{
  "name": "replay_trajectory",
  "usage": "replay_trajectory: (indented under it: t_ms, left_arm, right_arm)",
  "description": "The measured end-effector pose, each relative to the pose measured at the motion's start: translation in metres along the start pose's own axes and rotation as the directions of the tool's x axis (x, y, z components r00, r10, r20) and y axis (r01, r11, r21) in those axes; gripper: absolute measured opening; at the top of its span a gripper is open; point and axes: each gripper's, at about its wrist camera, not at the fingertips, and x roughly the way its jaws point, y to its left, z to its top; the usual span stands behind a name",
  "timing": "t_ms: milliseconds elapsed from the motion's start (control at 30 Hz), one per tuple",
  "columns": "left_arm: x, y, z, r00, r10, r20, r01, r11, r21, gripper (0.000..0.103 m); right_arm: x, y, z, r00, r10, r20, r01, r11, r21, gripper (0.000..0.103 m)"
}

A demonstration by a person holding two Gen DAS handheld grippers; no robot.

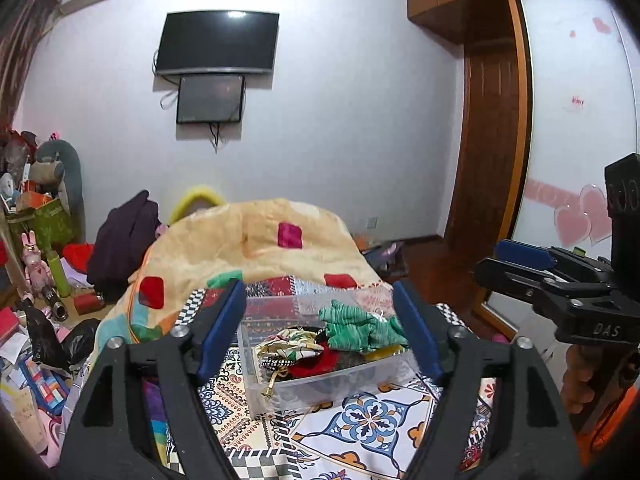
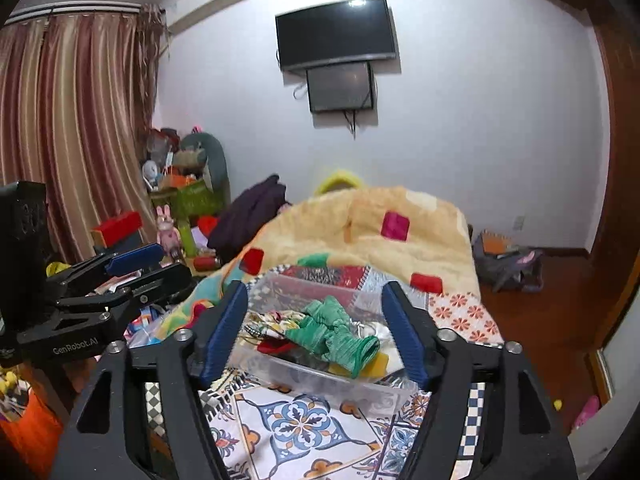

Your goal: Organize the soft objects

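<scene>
A clear plastic box (image 1: 256,376) (image 2: 280,364) stands on the patterned bedspread (image 1: 360,420) (image 2: 296,428). In it lie a green pleated cloth (image 1: 356,326) (image 2: 336,334), a floral pouch (image 1: 288,346), a red piece (image 1: 316,364) and a yellow piece (image 2: 378,362). My left gripper (image 1: 320,332) is open and empty, above and short of the box. My right gripper (image 2: 316,328) is open and empty, also short of the box. Each gripper shows from the side in the other's view, the right gripper (image 1: 516,264) and the left gripper (image 2: 136,268).
A heaped yellow blanket (image 1: 256,240) (image 2: 360,224) with coloured squares lies behind the box. Dark clothes (image 1: 124,236) lie at the bed's far left. Cluttered toys and bags (image 1: 36,216) fill the left corner. A wardrobe (image 1: 576,120) stands right. A bag (image 2: 508,260) lies on the wooden floor.
</scene>
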Motion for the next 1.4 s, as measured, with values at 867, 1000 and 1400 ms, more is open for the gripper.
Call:
replay_trajectory:
  t_ms: [867, 1000, 1400]
  left_arm:
    - [-0.011, -0.013, -0.018, 0.998, 0.035, 0.046, -0.036, 0.999, 0.032, 0.102]
    - [-0.011, -0.013, -0.018, 0.998, 0.035, 0.047, -0.036, 0.999, 0.033, 0.103]
    - [-0.011, -0.015, -0.019, 0.998, 0.035, 0.046, -0.037, 0.999, 0.036, 0.103]
  right_arm:
    - [-0.019, 0.002, -0.018, 0.998, -0.033, 0.061, 0.033, 0.999, 0.003, 0.102]
    - [-0.019, 0.002, -0.018, 0.998, -0.032, 0.058, 0.032, 0.999, 0.009, 0.102]
    - [-0.019, 0.001, -0.019, 0.998, -0.030, 0.060, 0.030, 1.000, 0.010, 0.102]
